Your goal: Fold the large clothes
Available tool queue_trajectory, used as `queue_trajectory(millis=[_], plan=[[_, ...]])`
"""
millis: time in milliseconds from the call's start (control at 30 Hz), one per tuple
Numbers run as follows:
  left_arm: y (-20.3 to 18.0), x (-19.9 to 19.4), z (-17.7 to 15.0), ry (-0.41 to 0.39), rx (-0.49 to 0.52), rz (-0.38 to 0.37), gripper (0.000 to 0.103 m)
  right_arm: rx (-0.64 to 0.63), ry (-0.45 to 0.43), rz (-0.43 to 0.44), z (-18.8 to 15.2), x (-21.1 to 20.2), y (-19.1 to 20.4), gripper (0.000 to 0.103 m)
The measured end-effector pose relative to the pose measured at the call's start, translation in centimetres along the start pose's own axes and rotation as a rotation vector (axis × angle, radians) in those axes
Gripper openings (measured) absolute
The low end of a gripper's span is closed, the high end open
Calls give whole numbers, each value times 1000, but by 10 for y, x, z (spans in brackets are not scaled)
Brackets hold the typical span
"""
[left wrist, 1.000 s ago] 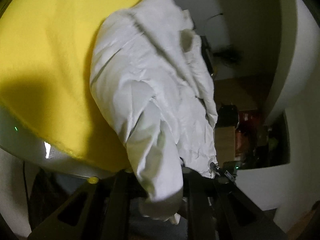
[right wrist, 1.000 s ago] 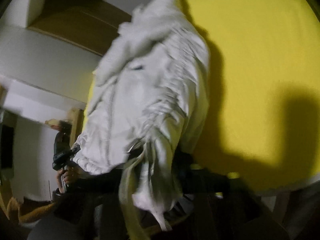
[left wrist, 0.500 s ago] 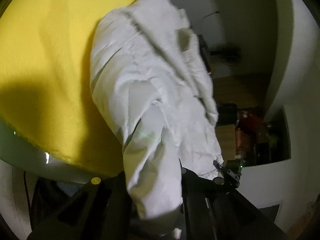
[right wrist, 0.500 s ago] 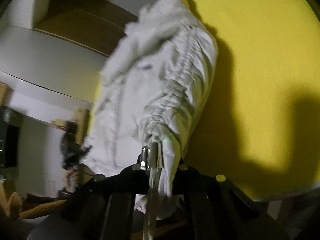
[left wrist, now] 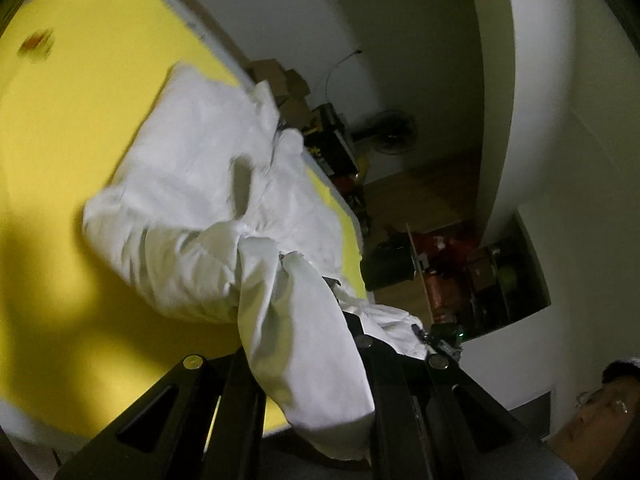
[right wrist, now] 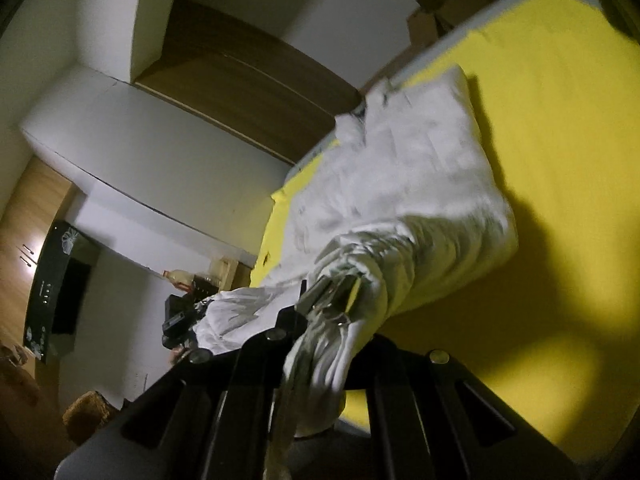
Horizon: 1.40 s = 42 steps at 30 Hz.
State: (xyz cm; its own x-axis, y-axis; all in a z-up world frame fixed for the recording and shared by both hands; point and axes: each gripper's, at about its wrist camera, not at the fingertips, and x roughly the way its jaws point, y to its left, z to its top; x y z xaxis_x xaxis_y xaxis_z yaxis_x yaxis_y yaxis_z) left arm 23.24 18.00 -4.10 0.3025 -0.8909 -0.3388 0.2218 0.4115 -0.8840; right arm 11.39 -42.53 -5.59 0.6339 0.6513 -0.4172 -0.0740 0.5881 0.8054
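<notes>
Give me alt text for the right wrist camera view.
The right gripper is shut on a bunched edge of a white garment, whose far part lies on a yellow sheet. A dim room with white walls and wood panelling lies behind.

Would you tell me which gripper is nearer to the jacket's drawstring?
Right: the right gripper pinches the jacket at the drawstring; the left gripper holds another part, well apart.

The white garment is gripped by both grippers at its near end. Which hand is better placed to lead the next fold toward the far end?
Probably neither alone. The left gripper and the right gripper are both shut on the white garment, each at a near corner, and the far part lies on the yellow surface. Both should carry it forward together.
</notes>
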Motion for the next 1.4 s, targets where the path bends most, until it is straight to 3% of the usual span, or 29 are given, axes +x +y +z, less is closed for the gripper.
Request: queue_trajectory(millis=[200,367,467,633,800,1067,1267,1400], plan=[[-37,20,62,-4,69,25,5,-58,-5,-5,65,10,24,5],[-34,46,122,-12,19,24,6,-39,15,8,125,32,16,5],[-19,82,165,-16,-46,46,6,32,35,19,170,63,-8,5],[15,153,234,-34,-114,156,6,104,45,-41,230,118,-49,5],[54,217,277,-47,-119,289,6,154,25,-144,266,170,-95,5],[87,271,308,-81,-15,391,6,139,-46,-248,291,222,-147,5],[103,307,303,-83,75,517,8,85,-17,-418,286,246,-161,5],[96,318,290,-118,194,608,8,44,-37,-443,278,248,-157,7]])
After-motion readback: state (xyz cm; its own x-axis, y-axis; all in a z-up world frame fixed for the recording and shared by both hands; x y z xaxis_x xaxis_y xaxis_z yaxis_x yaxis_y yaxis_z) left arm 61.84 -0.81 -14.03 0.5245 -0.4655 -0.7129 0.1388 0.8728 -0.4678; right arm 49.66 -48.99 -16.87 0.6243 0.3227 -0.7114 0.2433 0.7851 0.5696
